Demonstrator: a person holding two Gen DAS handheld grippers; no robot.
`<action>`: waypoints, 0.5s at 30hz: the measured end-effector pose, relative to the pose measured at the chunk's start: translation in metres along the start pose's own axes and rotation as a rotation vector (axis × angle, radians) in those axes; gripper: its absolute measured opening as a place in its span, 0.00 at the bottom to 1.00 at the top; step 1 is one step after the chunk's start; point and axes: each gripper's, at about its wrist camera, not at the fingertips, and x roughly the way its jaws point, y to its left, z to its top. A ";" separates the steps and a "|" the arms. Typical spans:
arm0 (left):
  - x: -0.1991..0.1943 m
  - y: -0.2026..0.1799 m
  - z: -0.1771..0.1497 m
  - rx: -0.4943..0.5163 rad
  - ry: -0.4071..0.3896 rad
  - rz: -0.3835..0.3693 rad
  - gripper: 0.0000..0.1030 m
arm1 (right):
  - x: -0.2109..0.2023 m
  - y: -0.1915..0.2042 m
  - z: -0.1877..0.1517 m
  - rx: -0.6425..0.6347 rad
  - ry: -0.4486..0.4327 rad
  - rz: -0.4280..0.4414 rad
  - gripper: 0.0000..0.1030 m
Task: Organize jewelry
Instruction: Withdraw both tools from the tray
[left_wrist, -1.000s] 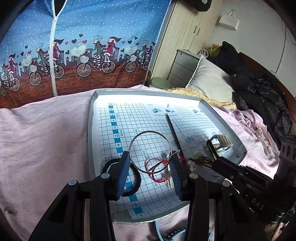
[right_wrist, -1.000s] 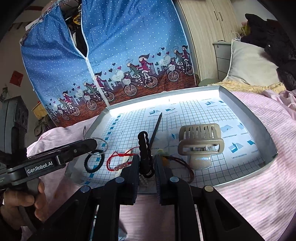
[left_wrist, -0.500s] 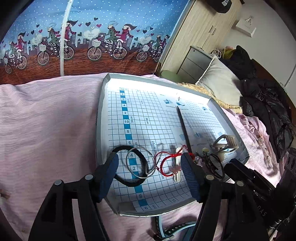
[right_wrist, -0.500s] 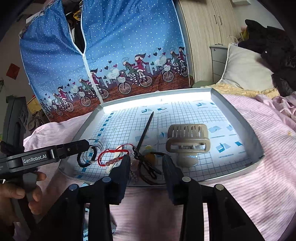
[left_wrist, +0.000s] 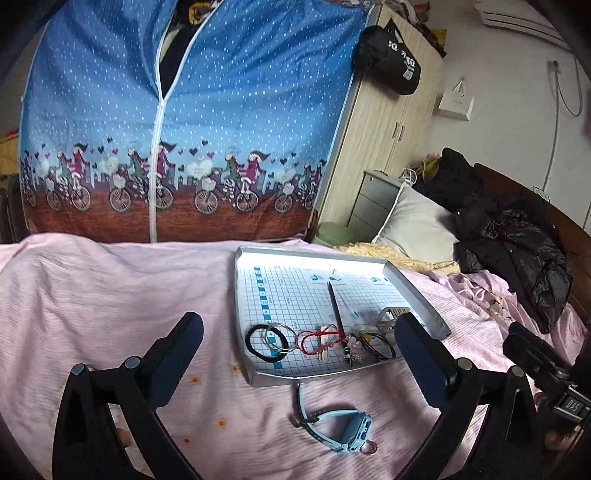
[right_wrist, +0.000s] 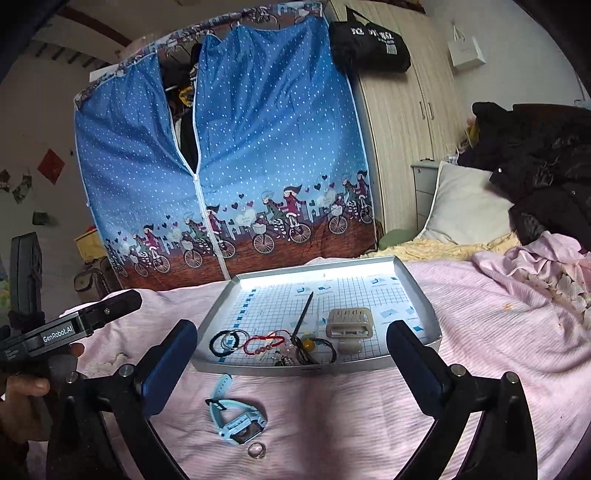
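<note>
Nearest on the pink bed, just short of the tray (right_wrist: 317, 369), lie a pale blue watch (right_wrist: 236, 419) and a small ring (right_wrist: 256, 451), while both the left tongs (left_wrist: 299, 354) and the right tongs (right_wrist: 291, 354) hang wide and empty above them. Further off, along the tray's near edge, sit a black hair tie (right_wrist: 221, 341), silver bangles (left_wrist: 280, 336), a red bracelet (right_wrist: 264, 341) and a beige hair clip (right_wrist: 349, 325). The step in hand looks like fetching the last pieces: the next move likely calls for lowering one pair over the watch and pinching its strap.
</note>
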 end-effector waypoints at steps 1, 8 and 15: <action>-0.011 -0.004 0.000 0.025 -0.021 0.015 0.99 | -0.008 0.002 0.000 -0.003 -0.008 0.002 1.00; -0.080 -0.026 -0.015 0.128 -0.111 0.056 0.99 | -0.057 0.020 -0.014 -0.029 -0.032 -0.010 1.00; -0.118 -0.036 -0.047 0.156 -0.099 0.057 0.99 | -0.093 0.035 -0.042 -0.050 -0.034 -0.033 1.00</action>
